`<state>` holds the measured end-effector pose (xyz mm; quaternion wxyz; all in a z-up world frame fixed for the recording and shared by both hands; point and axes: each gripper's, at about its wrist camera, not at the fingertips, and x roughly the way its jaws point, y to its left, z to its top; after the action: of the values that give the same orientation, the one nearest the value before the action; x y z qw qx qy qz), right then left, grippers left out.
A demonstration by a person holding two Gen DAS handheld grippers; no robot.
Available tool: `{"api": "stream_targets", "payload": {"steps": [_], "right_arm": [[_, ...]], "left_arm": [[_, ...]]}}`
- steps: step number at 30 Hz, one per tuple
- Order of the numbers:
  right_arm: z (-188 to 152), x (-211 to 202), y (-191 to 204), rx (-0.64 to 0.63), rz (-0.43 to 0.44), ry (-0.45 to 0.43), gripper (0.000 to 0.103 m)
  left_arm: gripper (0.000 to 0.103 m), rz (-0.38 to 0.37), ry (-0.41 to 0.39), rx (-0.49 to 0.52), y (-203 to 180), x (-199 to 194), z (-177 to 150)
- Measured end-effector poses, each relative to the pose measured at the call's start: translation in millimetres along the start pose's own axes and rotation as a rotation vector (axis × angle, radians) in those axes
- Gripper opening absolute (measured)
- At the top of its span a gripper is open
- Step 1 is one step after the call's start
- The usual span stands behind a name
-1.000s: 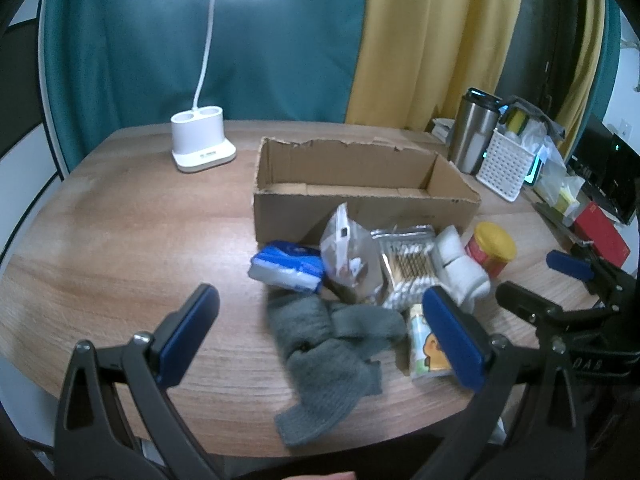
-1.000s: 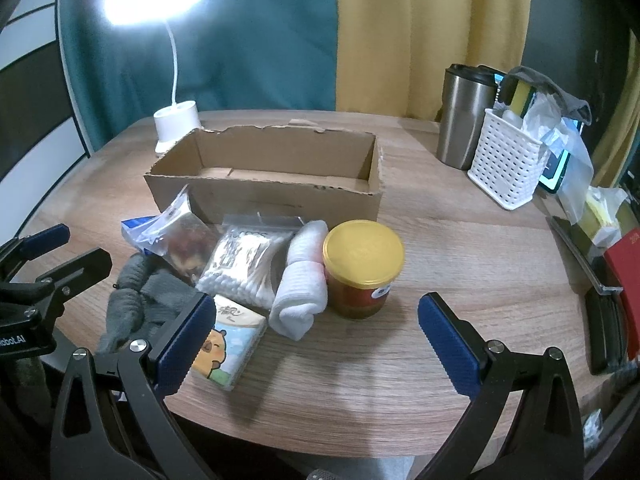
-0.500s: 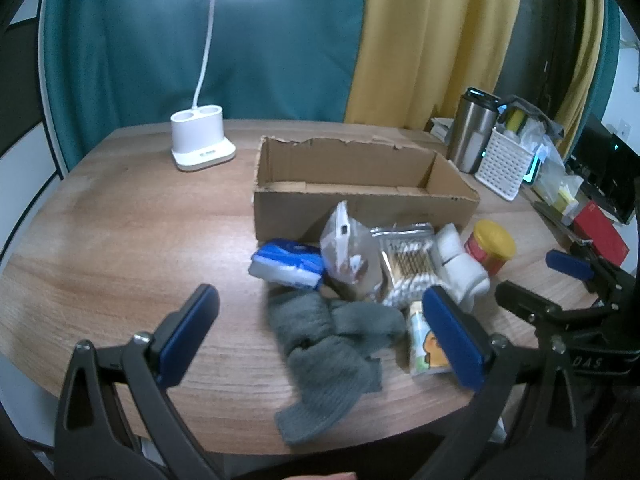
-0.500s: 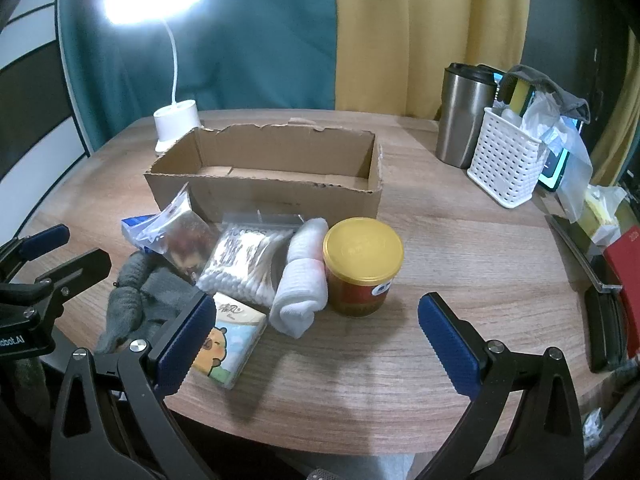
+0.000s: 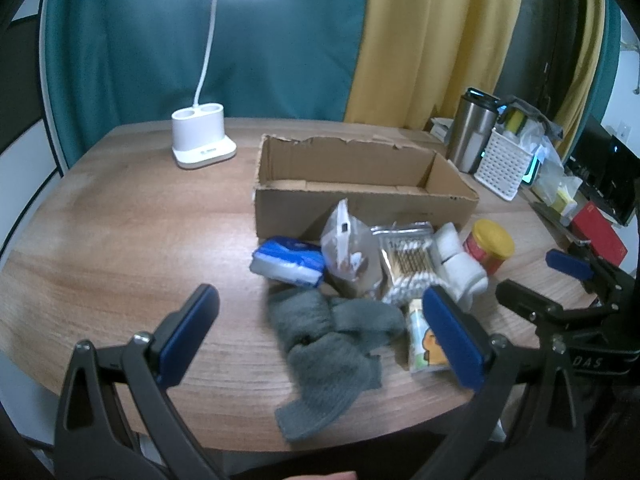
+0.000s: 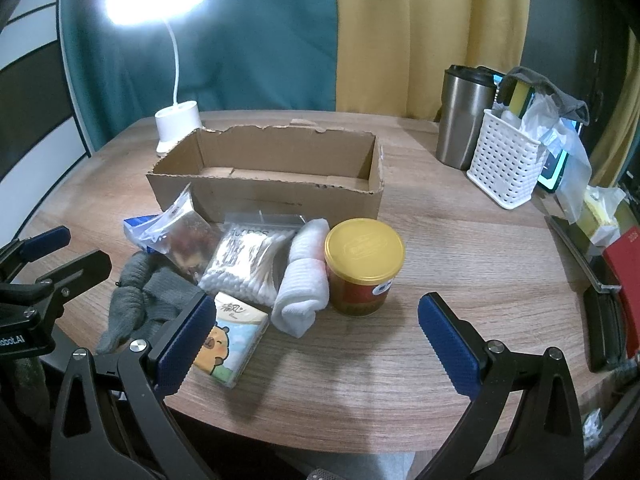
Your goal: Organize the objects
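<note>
Both fingers (image 5: 452, 336) of the left gripper (image 5: 320, 334) stand spread wide, holding nothing, above the grey socks (image 5: 332, 340); the right gripper (image 6: 316, 340) gapes likewise before the yellow-lidded jar (image 6: 362, 266); between them lie tissue pack (image 6: 230, 342), white roll (image 6: 306, 276), cotton swabs (image 6: 246, 262); behind stands the cardboard box (image 6: 276, 196), with lamp (image 5: 202, 142) and tumbler (image 6: 462, 116) beyond.

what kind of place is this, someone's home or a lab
Most likely a home desk or bedroom corner, not a lab. A wooden table holds a white desk lamp, a steel travel mug and a cluttered white basket, with teal and yellow curtains behind.
</note>
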<state>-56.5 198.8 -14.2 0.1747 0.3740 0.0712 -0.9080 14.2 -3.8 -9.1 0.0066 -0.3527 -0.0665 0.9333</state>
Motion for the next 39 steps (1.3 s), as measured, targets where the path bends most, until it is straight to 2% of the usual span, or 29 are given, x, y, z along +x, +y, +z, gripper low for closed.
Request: {"api": "stream_targets", "payload": {"steps": [39], "right_arm": [[-0.6,-0.6,1.6,0.008,-0.006,-0.003,0.103]], "left_arm": [[0.103,0.01,0.003,-0.003,4.6,-3.3,-1.4]]}}
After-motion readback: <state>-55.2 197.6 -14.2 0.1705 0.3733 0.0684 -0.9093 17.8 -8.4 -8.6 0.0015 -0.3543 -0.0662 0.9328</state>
